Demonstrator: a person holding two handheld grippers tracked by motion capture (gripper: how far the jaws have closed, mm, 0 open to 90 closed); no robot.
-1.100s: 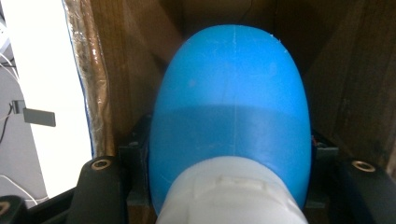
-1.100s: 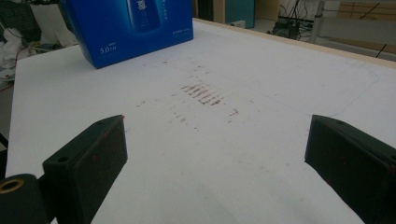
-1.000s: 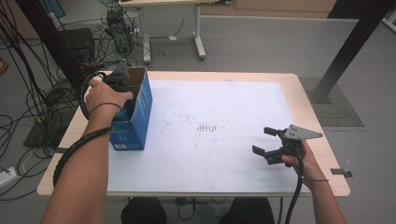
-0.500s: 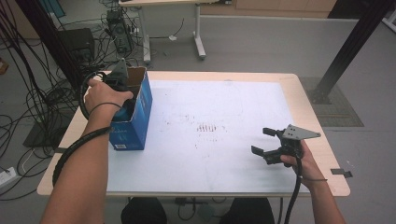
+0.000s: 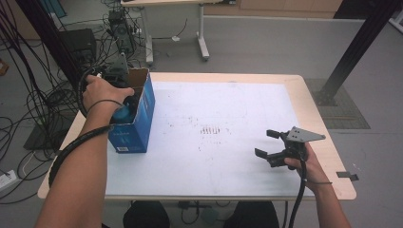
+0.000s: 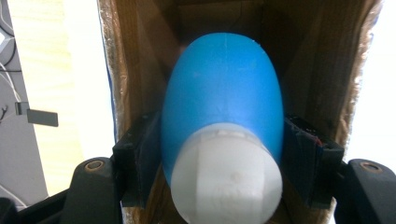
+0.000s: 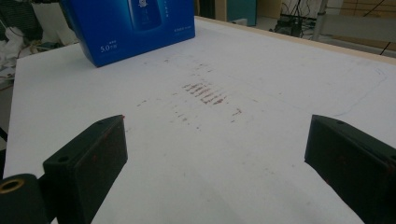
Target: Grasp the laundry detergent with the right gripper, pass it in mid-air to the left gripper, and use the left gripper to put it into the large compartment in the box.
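A blue bottle (image 6: 224, 88) with a white cap (image 6: 226, 175) lies inside an open blue cardboard box (image 5: 138, 126) at the table's left side. My left gripper (image 6: 224, 154) reaches down into the box, and its pads (image 6: 140, 154) lie against both sides of the bottle. Its jaws have just been opening a little, with the bottle still between them. The left hand (image 5: 102, 92) covers the box's mouth in the high view. Over the white sheet near the table's front right, my right gripper (image 5: 266, 143) hovers open with nothing between its fingers. The right gripper (image 7: 215, 154) faces the box (image 7: 135, 28).
The table (image 5: 311, 107) carries a white sheet (image 5: 223, 95) with brown smudges (image 5: 214, 130) at its middle. Cables (image 5: 28, 95) and equipment crowd the floor to the left. A black post (image 5: 356, 47) stands at the far right, and another table's leg (image 5: 202, 33) stands behind.
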